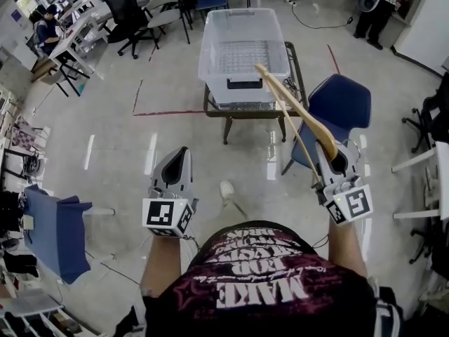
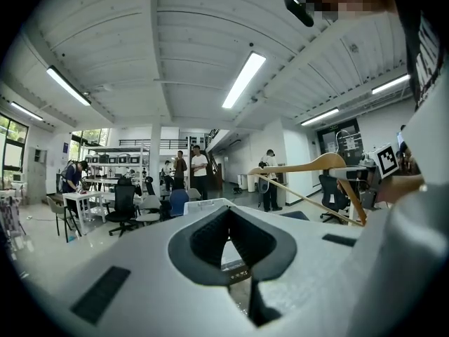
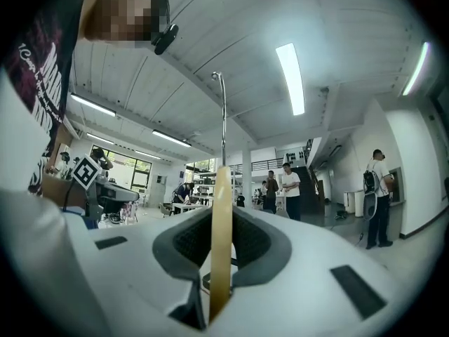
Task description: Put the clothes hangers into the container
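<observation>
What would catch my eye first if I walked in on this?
A wooden clothes hanger, clamped in the right gripper, slants up toward a clear plastic container. The container sits on a small table straight ahead of the person. The left gripper holds nothing, and a blue chair stands just right of the table.

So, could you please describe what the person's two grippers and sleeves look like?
Both the left gripper and right gripper have pale grey, tapering bodies with dark grey padded jaws. Each carries a white cube printed with black square markers. The person wears a dark short-sleeved T-shirt with pink lettering.
</observation>
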